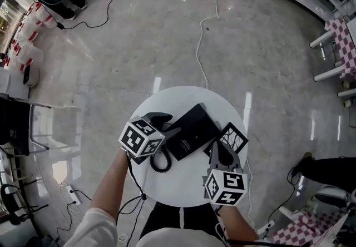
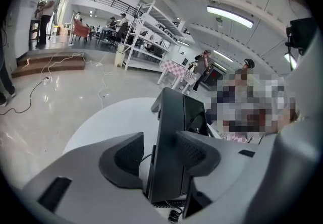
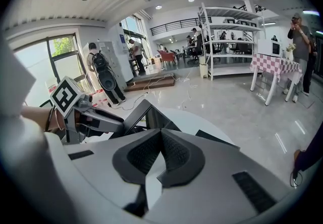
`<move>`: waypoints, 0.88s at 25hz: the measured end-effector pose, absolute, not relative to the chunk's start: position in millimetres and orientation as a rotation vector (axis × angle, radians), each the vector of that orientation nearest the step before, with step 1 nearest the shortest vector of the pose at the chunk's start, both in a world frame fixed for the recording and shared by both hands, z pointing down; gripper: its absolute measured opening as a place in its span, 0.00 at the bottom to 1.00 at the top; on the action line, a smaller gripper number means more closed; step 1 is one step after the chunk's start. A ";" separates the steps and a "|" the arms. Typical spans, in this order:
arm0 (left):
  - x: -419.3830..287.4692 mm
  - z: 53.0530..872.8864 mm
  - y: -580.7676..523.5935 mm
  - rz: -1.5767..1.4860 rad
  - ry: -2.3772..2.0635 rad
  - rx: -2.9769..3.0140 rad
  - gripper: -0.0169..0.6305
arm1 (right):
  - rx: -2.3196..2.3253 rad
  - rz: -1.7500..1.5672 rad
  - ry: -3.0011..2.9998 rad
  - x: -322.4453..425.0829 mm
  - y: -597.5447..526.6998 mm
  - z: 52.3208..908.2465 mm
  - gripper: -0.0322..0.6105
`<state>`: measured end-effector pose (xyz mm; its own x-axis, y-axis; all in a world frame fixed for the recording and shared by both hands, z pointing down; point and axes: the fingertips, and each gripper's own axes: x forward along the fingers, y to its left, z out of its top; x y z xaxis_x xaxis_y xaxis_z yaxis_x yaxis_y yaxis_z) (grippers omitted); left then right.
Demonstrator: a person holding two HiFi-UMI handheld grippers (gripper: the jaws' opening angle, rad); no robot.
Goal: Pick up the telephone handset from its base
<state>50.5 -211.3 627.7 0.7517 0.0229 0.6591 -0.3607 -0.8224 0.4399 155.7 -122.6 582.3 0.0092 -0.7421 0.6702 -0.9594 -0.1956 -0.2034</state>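
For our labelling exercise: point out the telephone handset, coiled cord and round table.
telephone handset [image 2: 166,142], left gripper view, its black middle
coiled cord [image 1: 159,169], head view, loop's lower bend
round table [image 1: 183,98], head view, bare far edge

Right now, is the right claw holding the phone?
No, the right claw is shut with nothing between its tips; the phone sits beyond it.

The lower end of the handset is hidden behind the jaws of the left gripper; the coiled cord beneath is cut off.
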 end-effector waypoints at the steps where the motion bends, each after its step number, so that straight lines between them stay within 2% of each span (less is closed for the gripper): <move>1: 51.7 629.3 -210.5 0.911 -0.236 2.378 0.36 | 1.978 0.988 -1.758 154.8 -120.9 583.6 0.09; 12: 65.4 628.1 -197.4 0.897 0.013 2.286 0.35 | 1.963 1.003 -1.768 149.8 -118.6 584.5 0.09; 22: 62.8 623.0 -193.3 1.029 -0.029 2.367 0.27 | 1.954 1.000 -1.776 147.6 -121.0 584.4 0.09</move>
